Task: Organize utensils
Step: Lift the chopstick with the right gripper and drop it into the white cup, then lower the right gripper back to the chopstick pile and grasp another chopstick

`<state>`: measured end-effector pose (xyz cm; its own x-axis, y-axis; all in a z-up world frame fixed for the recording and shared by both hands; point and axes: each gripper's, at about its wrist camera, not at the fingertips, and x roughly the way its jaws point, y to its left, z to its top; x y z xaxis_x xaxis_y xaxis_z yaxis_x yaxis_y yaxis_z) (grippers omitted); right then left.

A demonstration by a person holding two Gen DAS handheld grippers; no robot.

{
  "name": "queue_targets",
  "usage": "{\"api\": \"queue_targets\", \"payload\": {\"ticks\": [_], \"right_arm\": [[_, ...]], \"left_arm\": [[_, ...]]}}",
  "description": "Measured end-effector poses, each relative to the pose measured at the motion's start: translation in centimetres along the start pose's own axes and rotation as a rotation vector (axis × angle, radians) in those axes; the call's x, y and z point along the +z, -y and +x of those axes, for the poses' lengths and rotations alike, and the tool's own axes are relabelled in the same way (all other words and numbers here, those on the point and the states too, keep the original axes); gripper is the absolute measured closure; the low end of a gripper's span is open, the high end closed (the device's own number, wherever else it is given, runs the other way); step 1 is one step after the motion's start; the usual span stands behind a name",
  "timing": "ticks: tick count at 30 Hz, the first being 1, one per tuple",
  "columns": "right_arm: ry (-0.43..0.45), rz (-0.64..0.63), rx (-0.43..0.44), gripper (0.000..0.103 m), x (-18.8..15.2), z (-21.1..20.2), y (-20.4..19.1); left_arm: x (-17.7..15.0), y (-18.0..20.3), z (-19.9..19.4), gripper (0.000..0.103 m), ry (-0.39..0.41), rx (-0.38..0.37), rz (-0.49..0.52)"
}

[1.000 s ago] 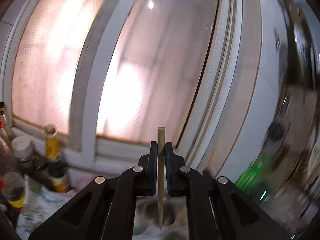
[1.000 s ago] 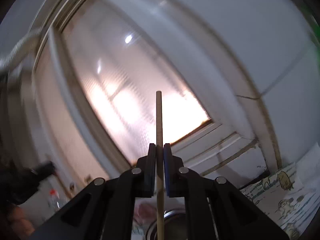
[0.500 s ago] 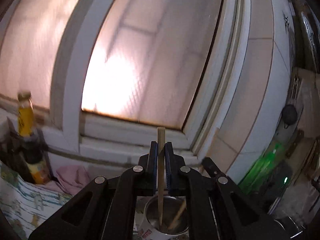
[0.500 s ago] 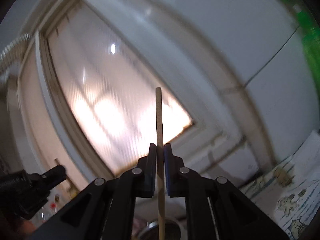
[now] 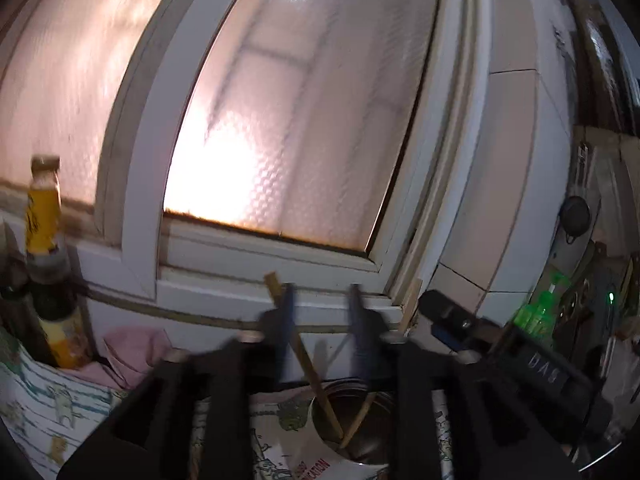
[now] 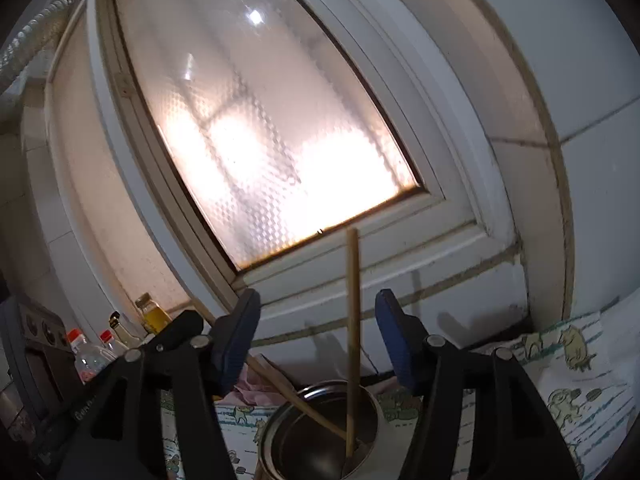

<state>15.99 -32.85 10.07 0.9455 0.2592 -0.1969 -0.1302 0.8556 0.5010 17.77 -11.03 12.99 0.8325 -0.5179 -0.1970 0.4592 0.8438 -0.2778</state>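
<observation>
The right gripper [image 6: 318, 334] is spread wide, with nothing held. Between its blue pads [image 6: 236, 338] and apart from both, one chopstick [image 6: 352, 340] is seen standing nearly upright, its lower end inside the metal can [image 6: 320, 432] just below the jaws. A second chopstick [image 6: 280, 384] is leaned toward the left pad, its foot in the same can.

The left gripper [image 5: 320, 320] is likewise released; the leaning chopstick [image 5: 304, 356] is seen close beside its left finger, contact unclear through blur, and the can [image 5: 360, 420] lies below.
</observation>
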Motion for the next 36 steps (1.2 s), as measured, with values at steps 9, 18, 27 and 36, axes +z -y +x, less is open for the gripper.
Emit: {"api": "queue_targets", "payload": {"ticks": [9, 18, 27, 36], "right_arm": [[0.103, -0.002, -0.040, 0.016, 1.1, -3.3, -0.2], [0.113, -0.105, -0.024, 0.013, -0.4, -3.8, -3.1], [0.134, -0.207, -0.038, 0.008, -3.0, -3.4, -5.8], [0.108, -0.299, 0.011, 0.007, -6.0, -3.1, -8.1]], "left_arm": [[-0.1, 0.9, -5.1, 0.031, 0.082, 0.233, 0.159], [-2.0, -3.9, -10.5, 0.000, 0.189, 0.285, 0.169], [-2.0, -5.5, -9.9, 0.000, 0.192, 0.496, 0.174], [-1.7, -8.4, -9.2, 0.000, 0.175, 0.621, 0.096]]}}
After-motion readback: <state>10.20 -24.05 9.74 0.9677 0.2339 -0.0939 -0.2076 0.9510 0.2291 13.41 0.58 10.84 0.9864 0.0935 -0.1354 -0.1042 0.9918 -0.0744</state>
